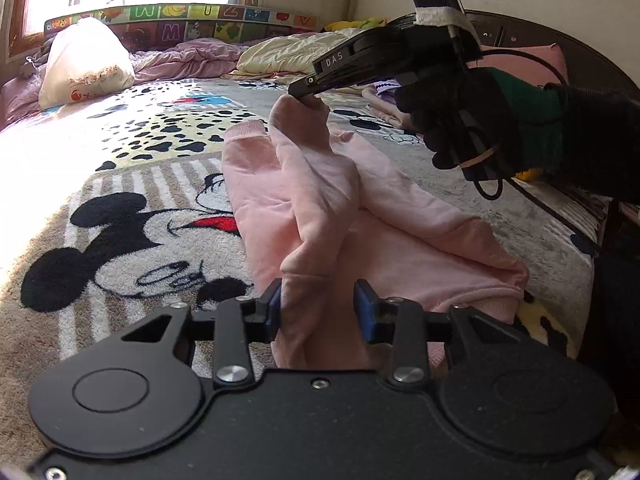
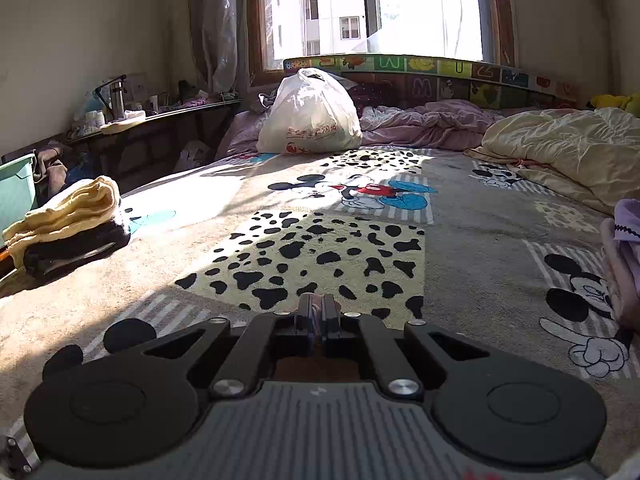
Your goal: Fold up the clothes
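- The pink garment (image 1: 320,216) lies on the cartoon blanket (image 1: 120,216), already partly folded. Its long axis runs from the near side, by the left gripper, away toward the far middle of the bed.
- One strip of the garment, perhaps a sleeve, is lifted from the rest. It rises from between the left gripper's fingers up to the tip of the right gripper.
- The right gripper (image 1: 306,90) is fully closed and pinches the far top end of this strip. In its own view a little pink cloth shows between the closed fingers (image 2: 308,312).
- The left gripper (image 1: 320,308) is at the near end, partly open. The cloth passes between its blue pads (image 1: 364,312); it touches the left pad, but I cannot tell if the pads really press it.
- The strip is stretched along the garment's long axis. I judge the next move will lay it down across the body; the right gripper has the firmer hold.
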Demonstrator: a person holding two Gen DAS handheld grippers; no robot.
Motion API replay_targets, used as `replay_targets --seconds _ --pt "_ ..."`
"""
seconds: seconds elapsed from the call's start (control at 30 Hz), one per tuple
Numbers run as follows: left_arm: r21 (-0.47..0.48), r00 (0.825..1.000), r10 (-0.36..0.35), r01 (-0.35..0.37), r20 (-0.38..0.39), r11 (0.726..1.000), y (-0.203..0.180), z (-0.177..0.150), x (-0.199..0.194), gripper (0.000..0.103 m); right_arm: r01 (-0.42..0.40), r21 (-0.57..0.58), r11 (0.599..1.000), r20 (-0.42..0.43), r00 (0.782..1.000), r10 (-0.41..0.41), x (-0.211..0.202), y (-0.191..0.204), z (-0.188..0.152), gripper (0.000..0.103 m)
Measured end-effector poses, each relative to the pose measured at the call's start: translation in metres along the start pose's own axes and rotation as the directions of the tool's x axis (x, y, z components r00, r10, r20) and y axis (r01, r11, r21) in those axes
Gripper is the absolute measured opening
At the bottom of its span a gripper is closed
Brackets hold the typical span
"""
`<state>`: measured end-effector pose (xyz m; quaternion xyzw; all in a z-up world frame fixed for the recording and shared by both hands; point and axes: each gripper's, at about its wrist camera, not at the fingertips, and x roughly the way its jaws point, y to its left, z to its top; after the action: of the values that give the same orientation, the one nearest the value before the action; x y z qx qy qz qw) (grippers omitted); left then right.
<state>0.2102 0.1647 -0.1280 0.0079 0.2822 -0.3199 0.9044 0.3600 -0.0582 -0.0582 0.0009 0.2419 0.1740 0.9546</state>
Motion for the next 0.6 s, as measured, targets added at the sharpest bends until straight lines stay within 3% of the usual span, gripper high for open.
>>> replay_targets --seconds 0.17,0.3,0.4,0.5,0.6 --pt "-0.087 0.999 0.005 -0.001 0.044 0.996 0.009 0.005 -0.003 0.035 0.008 -0.036 0.999 -0.025 1.0 -0.009 0.025 0.009 -0.007 0.005" --pt "-0.133 0.993 -0.06 0.074 0.106 0.988 0.014 0.009 -0.014 0.035 0.004 -0.091 0.996 -0.025 1.0 -0.006 0.033 0.018 -0.008 0.005" --pt "-0.085 0.988 -0.14 0.145 0.064 0.986 0.005 0.008 -0.01 0.033 0.003 -0.101 0.995 -0.03 1.0 -0.006 0.034 0.018 -0.009 0.005" --pt "-0.043 0.992 -0.121 0.119 -0.031 0.992 -0.002 0.004 0.005 0.031 0.002 -0.109 0.994 -0.025 1.0 -0.005 0.029 0.015 -0.01 0.005" --pt "-0.045 0.992 -0.113 0.11 -0.054 0.993 -0.002 0.003 0.007 0.03 -0.011 -0.135 0.991 -0.031 1.0 0.007 0.028 0.017 -0.011 0.005"
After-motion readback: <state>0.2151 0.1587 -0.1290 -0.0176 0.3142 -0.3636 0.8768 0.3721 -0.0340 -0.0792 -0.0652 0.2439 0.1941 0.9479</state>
